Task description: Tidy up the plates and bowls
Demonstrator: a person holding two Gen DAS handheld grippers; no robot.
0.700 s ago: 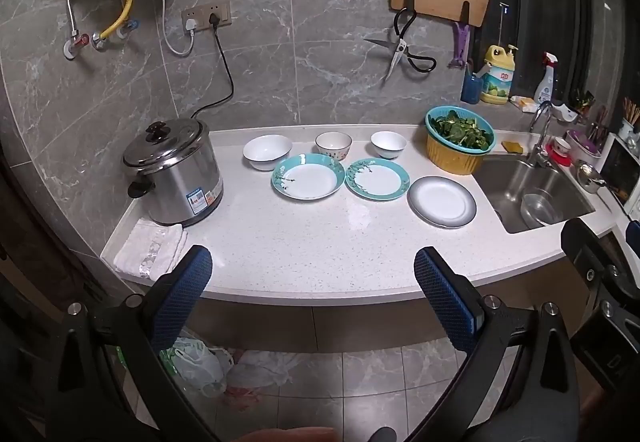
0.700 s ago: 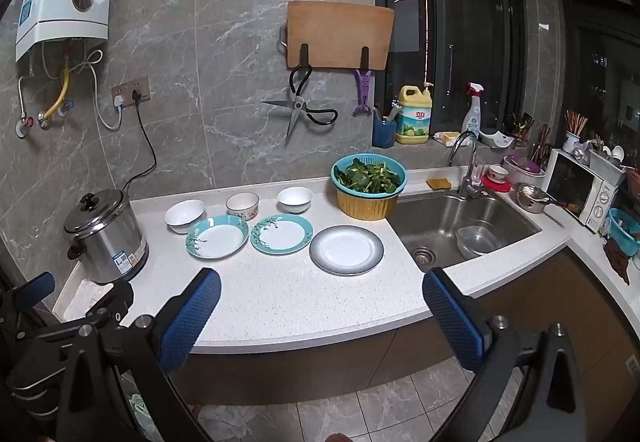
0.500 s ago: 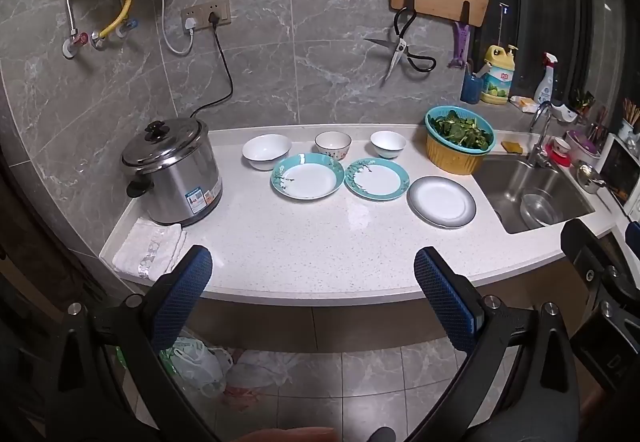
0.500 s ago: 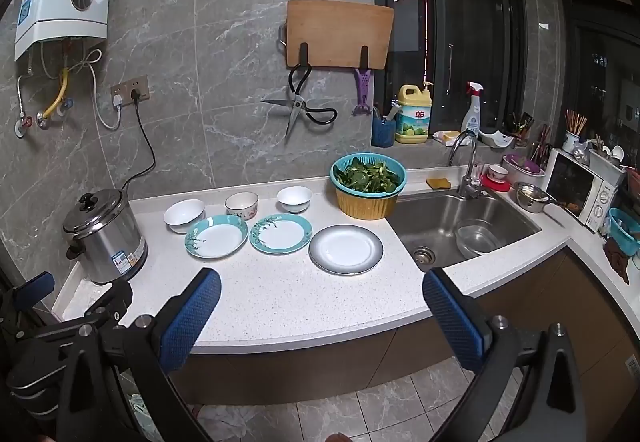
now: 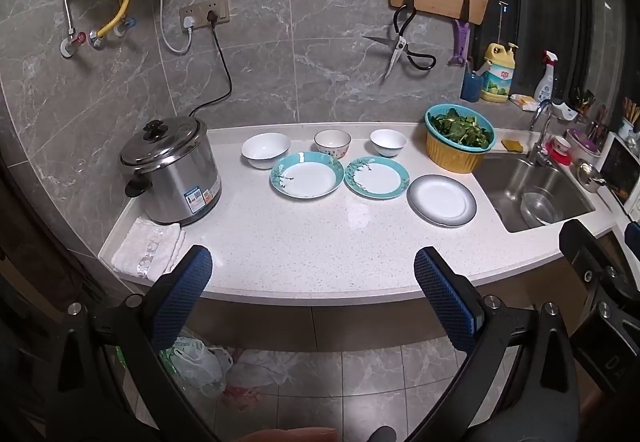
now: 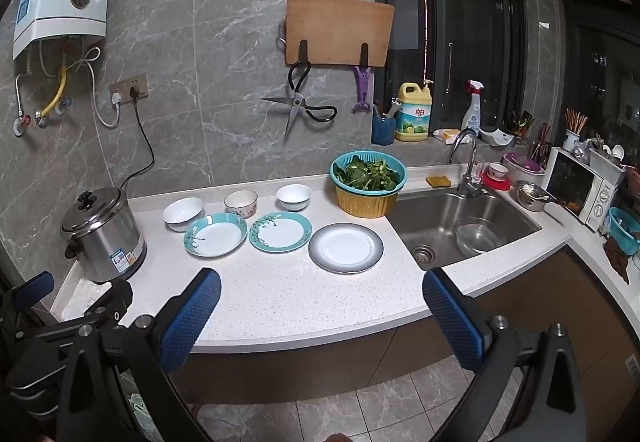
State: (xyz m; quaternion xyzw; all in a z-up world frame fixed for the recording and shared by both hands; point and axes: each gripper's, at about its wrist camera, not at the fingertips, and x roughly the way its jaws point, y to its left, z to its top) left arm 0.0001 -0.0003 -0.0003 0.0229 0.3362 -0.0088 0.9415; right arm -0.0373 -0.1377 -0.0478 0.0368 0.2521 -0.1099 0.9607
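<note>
- Well ahead of both fingers: three plates (image 5: 306, 179) beside three bowls (image 5: 266, 149).
- Left gripper (image 5: 314, 282) spread wide, holding nothing.
- Right gripper (image 6: 322, 306) likewise wide, holding nothing.

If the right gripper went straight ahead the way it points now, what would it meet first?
Probably the countertop in front of the grey-rimmed plate. The open right gripper is short of the counter edge with nothing between; depth is uncertain.

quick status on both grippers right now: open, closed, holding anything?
Left gripper: open, holding nothing, short of the countertop.
Right gripper: open, holding nothing, short of the countertop too.
</note>
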